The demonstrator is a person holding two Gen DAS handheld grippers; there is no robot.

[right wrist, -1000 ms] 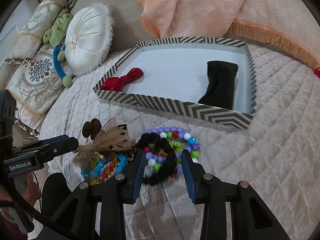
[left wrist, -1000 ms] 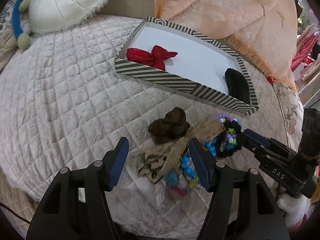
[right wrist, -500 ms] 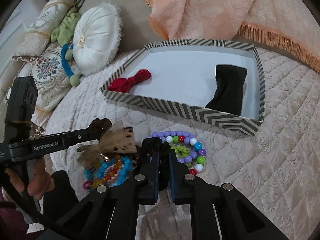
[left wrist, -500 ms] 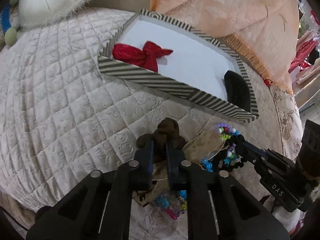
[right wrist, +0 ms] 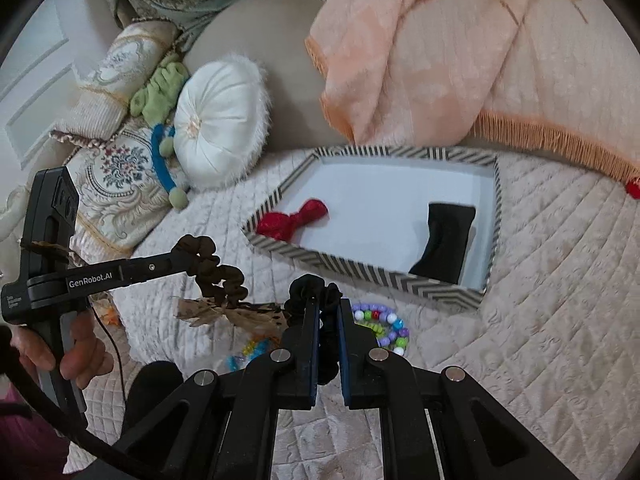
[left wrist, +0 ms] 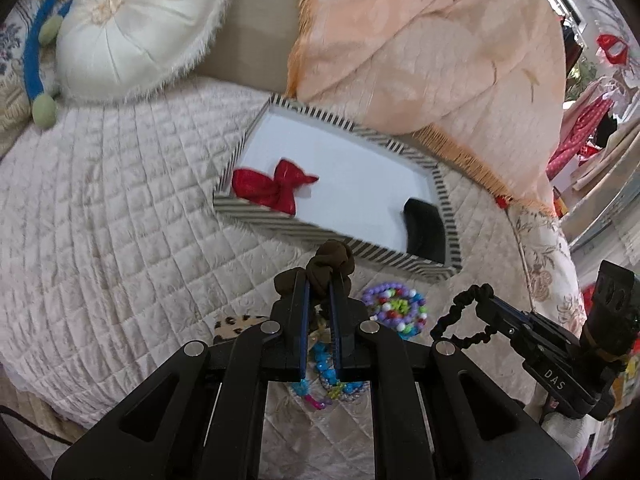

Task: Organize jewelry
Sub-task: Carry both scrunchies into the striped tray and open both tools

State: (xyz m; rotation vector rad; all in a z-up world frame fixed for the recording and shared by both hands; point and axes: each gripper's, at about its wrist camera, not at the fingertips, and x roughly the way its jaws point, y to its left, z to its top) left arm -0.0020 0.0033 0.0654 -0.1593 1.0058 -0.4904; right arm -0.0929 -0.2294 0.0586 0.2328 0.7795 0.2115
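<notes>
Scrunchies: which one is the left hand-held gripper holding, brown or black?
The brown scrunchie, pinched in the left hand-held gripper and lifted off the quilt. The black scrunchie is the thinner one, clamped in the right hand-held gripper.

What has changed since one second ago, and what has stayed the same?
Both grippers went from open to shut. The left gripper took hold of the brown scrunchie and lifted it; the right gripper took the black scrunchie and raised it too. The red bow and black headband stayed in the striped tray; the bead bracelets stayed on the quilt.
</notes>
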